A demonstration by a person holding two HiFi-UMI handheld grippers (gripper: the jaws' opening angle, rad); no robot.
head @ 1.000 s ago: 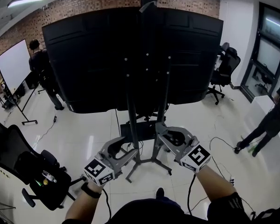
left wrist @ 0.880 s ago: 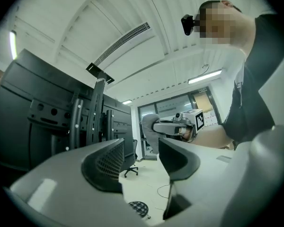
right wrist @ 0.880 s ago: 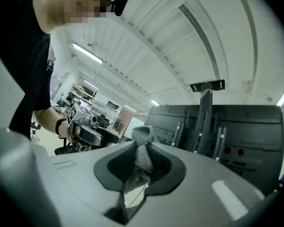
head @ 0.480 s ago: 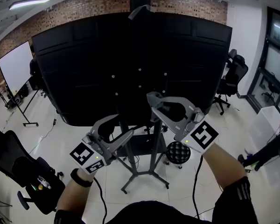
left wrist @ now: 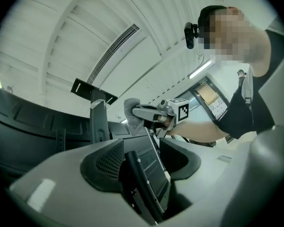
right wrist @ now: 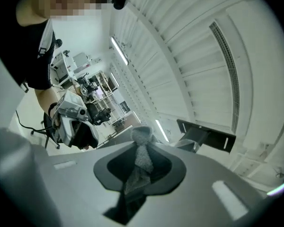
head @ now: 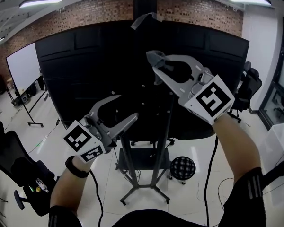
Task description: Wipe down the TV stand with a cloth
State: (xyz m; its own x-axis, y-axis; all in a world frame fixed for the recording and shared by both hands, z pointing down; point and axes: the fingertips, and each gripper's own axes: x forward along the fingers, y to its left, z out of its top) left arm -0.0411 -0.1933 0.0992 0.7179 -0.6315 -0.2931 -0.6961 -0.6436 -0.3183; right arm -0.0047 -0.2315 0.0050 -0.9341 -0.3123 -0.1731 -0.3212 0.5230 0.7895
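Clamps cloth [right wrist: 141, 161] in right gripper [head: 157, 67], raised high, likely to wipe the TV stand [head: 155, 169] from its top; holds left gripper [head: 128, 107] lower, jaws apart.

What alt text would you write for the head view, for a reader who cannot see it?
The person's right gripper, tongs shut on a grey cloth, is held high in front of the back of a large black TV on its stand. The left gripper, tongs open and empty, is lower, near the stand's post.
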